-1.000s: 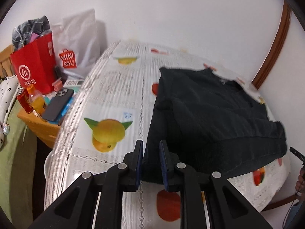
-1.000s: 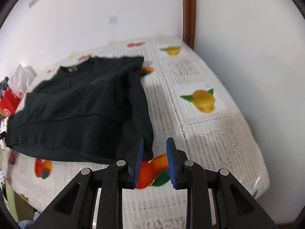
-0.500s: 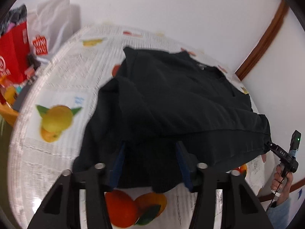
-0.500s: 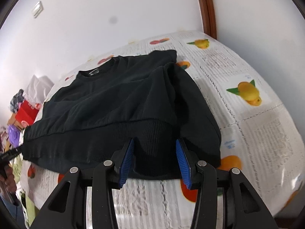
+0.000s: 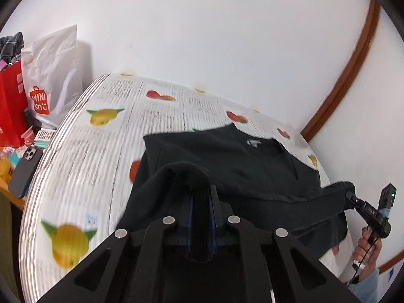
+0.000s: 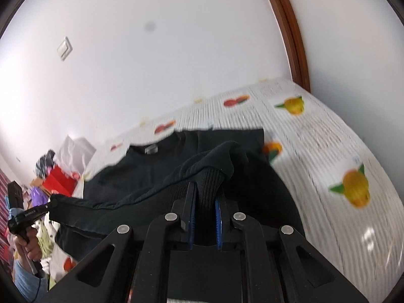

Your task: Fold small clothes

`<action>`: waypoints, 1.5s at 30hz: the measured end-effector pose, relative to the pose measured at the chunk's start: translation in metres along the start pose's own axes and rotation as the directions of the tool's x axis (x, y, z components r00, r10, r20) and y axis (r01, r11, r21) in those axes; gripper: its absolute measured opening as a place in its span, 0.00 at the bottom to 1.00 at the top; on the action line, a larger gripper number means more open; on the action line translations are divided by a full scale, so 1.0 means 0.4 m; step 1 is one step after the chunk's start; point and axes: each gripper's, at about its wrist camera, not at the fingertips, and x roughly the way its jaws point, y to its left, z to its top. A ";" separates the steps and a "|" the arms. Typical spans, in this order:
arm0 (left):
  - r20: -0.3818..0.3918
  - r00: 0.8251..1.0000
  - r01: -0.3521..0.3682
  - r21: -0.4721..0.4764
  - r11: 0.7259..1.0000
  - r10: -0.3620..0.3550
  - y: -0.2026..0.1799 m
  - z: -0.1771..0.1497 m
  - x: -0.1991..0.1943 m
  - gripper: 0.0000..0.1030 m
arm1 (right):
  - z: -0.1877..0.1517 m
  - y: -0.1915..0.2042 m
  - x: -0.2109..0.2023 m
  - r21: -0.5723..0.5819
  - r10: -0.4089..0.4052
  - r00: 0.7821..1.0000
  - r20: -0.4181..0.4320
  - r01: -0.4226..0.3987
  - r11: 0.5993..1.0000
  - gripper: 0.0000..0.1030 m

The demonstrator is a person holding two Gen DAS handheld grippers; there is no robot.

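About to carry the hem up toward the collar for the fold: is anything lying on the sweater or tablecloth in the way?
Nothing visible. Both the left gripper and right gripper are closing on the black sweater's ribbed hem, and only bare fabric lies between there and the collar.

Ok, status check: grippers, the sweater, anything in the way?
Left gripper shut on sweater hem. Right gripper closing, ribbed hem between its pads. Hem lifted off the tablecloth, collar end flat. Nothing in the way.
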 end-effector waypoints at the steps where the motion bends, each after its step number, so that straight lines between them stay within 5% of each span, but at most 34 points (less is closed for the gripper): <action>1: -0.003 1.000 -0.006 -0.001 1.000 0.006 0.002 0.012 0.014 0.10 | 0.016 -0.003 0.020 0.007 -0.001 1.000 0.000 0.001 1.000 0.12; 16: -0.147 0.986 -0.079 0.009 0.997 0.079 0.031 0.060 0.238 0.12 | 0.036 -0.053 0.239 -0.006 -0.164 0.976 -0.140 0.165 0.986 0.15; 22: -0.107 0.992 -0.055 0.051 0.997 0.060 0.021 0.052 0.150 0.33 | 0.045 -0.009 0.145 -0.112 -0.227 0.965 -0.129 0.214 0.971 0.28; 27: -0.094 0.995 -0.011 0.097 0.995 0.020 -0.008 0.006 0.073 0.41 | 0.013 0.072 0.062 -0.204 -0.168 0.979 -0.117 0.142 0.969 0.36; 32: -0.209 0.975 0.108 0.140 0.984 -0.077 -0.068 -0.073 0.095 0.42 | -0.084 0.119 0.125 -0.235 -0.119 0.960 -0.252 0.059 0.970 0.36; 35: -0.225 0.974 0.030 0.207 0.978 0.017 -0.115 -0.094 0.171 0.42 | -0.121 0.124 0.201 -0.250 -0.172 0.936 -0.307 0.095 0.964 0.36; 38: -0.202 0.975 -0.035 0.275 0.961 0.093 -0.145 -0.085 0.229 0.42 | -0.116 0.125 0.247 -0.246 -0.206 0.935 -0.289 0.136 0.960 0.36; 45: -0.163 0.982 -0.057 0.221 0.974 0.094 -0.132 0.019 0.302 0.42 | -0.017 0.113 0.338 -0.181 -0.202 0.943 -0.265 0.157 0.971 0.31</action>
